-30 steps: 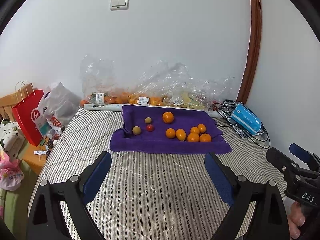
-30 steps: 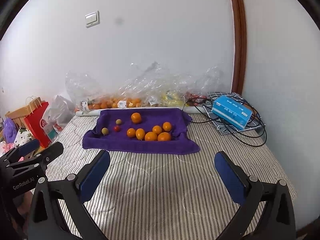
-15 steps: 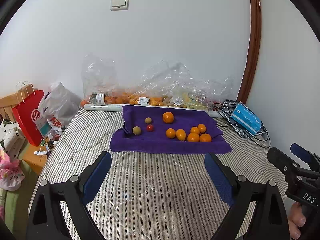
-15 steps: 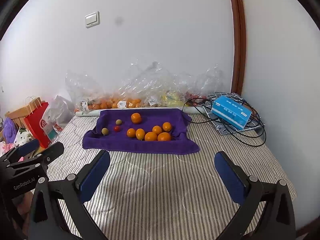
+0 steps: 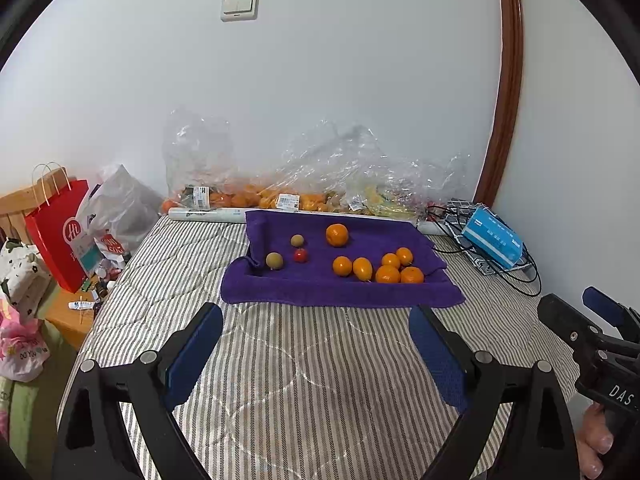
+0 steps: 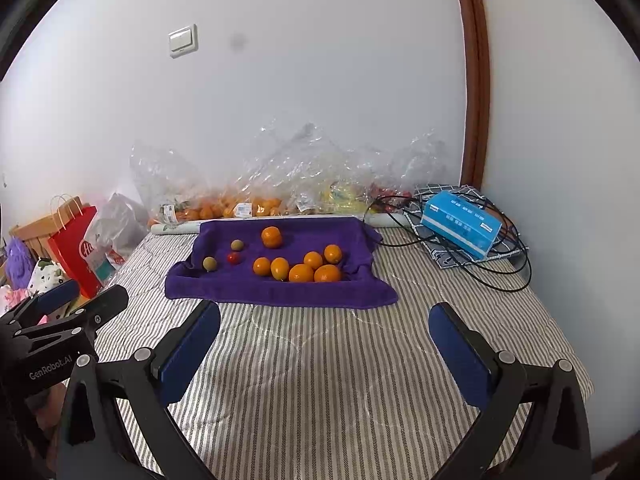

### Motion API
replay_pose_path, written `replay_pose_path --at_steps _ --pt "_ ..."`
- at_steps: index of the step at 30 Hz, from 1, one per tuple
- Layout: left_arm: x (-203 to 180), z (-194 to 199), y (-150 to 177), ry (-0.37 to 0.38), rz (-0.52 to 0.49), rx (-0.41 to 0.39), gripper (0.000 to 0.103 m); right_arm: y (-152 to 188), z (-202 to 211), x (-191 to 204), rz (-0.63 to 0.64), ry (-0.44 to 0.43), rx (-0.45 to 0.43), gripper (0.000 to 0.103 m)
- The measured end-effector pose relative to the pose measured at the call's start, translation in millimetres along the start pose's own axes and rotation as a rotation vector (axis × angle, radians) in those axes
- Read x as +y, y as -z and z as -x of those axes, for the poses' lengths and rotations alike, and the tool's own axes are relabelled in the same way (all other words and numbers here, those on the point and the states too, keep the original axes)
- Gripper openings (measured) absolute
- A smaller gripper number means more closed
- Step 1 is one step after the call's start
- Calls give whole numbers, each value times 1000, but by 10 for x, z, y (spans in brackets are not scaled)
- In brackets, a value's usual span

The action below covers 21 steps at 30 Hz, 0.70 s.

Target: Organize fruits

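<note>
The left gripper (image 5: 316, 344), black-framed with blue pads, is held with its jaws spread wide and nothing between them. The right gripper (image 6: 324, 344), of the same build, is likewise spread wide and empty. Both are level, side by side and apart, above the near part of the striped mattress. Fingertips (image 5: 596, 452) of the person's right hand show beneath the right gripper's handle.

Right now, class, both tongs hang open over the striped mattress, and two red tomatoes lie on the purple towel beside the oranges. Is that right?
Not quite: only one red tomato lies on the purple towel, as the left wrist view shows. The rest holds: left tongs and right tongs are open over the striped mattress, and the oranges sit nearby.
</note>
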<state>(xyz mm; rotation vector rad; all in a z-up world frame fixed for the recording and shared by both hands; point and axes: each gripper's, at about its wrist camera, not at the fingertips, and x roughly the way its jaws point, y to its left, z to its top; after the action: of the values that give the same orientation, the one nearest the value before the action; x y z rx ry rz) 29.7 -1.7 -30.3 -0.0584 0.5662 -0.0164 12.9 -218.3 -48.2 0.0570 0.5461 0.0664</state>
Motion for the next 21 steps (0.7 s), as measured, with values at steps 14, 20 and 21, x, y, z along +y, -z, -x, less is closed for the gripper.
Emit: replay_pose_path --at_steps 14,20,21 --pt "-15 7 -5 -8 -2 -1 94 1 8 0 -1 1 0 103" --pt "-16 9 -2 -9 -1 -1 94 -11 16 3 -2 1 -2 103" --pt "-15 9 -2 -9 -1 -1 94 -11 16 3 -2 2 -1 103"
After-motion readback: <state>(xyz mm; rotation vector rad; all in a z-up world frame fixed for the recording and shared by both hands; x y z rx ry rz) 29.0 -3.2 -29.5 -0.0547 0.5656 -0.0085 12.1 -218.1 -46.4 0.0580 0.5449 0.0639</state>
